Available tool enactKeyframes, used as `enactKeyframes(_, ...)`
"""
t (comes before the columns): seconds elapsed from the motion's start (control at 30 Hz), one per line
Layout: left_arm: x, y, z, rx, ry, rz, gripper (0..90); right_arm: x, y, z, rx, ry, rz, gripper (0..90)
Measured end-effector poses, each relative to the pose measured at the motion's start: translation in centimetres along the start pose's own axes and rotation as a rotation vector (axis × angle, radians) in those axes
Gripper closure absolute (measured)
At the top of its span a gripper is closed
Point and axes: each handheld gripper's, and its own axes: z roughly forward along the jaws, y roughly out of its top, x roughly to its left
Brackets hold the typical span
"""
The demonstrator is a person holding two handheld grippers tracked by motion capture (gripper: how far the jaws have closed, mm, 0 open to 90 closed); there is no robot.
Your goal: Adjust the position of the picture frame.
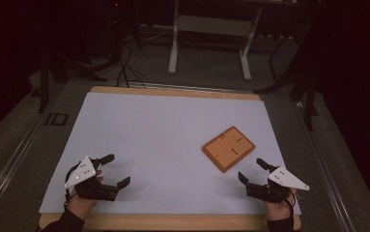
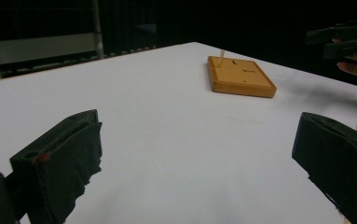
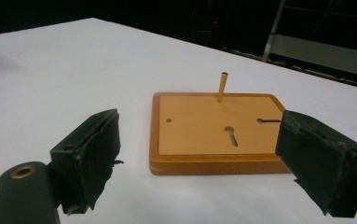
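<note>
My right gripper (image 1: 253,170) is the nearer one: the board (image 1: 228,148) lies just ahead of its jaws, toward the desk's (image 1: 149,125) middle, long axis slanting away to the right. A thin peg (image 3: 222,86) stands upright at the board's far edge. The left gripper (image 1: 111,170) sits well apart. Both jaws gape wide, holding nothing.

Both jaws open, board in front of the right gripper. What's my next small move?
Probably ease the right gripper forward toward the board: its jaws stand open and empty just short of the near edge, with the upright peg at the far edge.
</note>
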Motion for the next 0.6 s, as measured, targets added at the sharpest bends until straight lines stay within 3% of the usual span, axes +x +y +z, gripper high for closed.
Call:
enactKeyframes(0.2, 0.0, -0.16, 0.49, 0.007, -0.015, -0.004, 1.7, -0.12, -0.04, 0.26, 0.029, 0.01, -0.002, 13.4)
enactKeyframes(0.6, -0.57, -0.05, 0.98, 0.012, -0.043, 0.0, 1.7, 0.57, 0.47, 0.11, 0.029, 0.025, 0.005, 13.6)
